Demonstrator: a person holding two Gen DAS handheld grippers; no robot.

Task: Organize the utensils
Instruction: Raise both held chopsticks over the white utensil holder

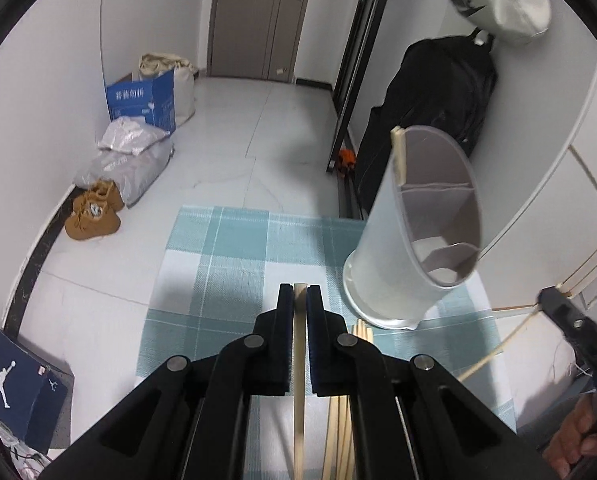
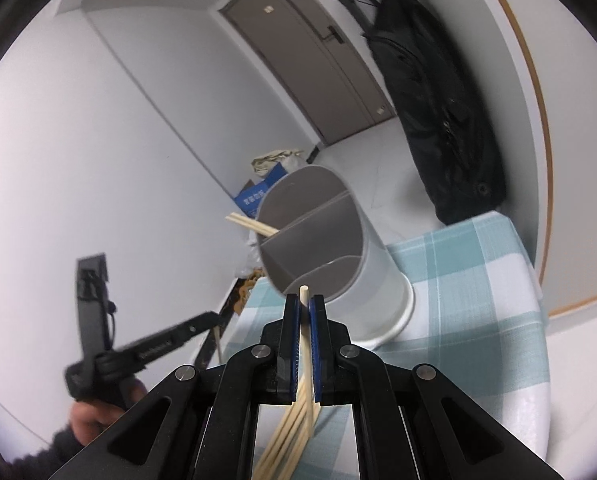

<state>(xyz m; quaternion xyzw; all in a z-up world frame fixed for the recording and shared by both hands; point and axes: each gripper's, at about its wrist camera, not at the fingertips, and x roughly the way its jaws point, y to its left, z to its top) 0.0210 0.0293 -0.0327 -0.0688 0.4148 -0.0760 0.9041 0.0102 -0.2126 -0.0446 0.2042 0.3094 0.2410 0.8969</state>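
tall white utensil holder (image 1: 414, 236) on the checked cloth's (image 1: 234, 248) right, open cloth to its left

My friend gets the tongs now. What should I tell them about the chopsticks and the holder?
Left tongs: shut on one chopstick.
Right tongs: shut on another chopstick, tip near the holder's rim.
Holder: white, three compartments, upright on the checked cloth.
Done: a pair of chopsticks already stands in the end compartment.
Left: drop in the two held sticks, then the loose pile lying on the cloth.
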